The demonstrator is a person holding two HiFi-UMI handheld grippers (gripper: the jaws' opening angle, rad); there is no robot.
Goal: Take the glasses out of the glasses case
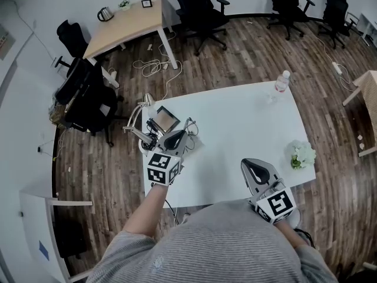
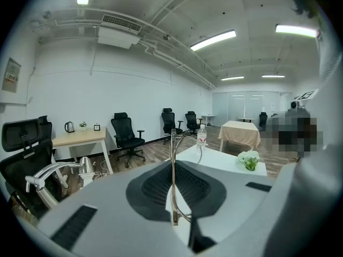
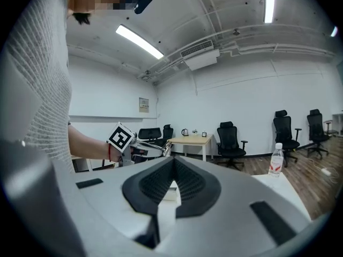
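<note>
Left gripper (image 1: 177, 138) clamps glasses (image 2: 172, 143) – right gripper (image 3: 172, 162) clenched, empty – bottle (image 1: 283, 81), flowers (image 1: 303, 155) well apart

Table (image 1: 235, 128) middle open; bottle (image 1: 283, 82) far corner, flowers (image 1: 303, 155) (right edge) obstruct.

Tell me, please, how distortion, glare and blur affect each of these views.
Head view: fisheye bows the white table, evenly lit. Left gripper view: ceiling lights blow out, mosaic patch at right. Right gripper view: black corners, strip light glaring.
</note>
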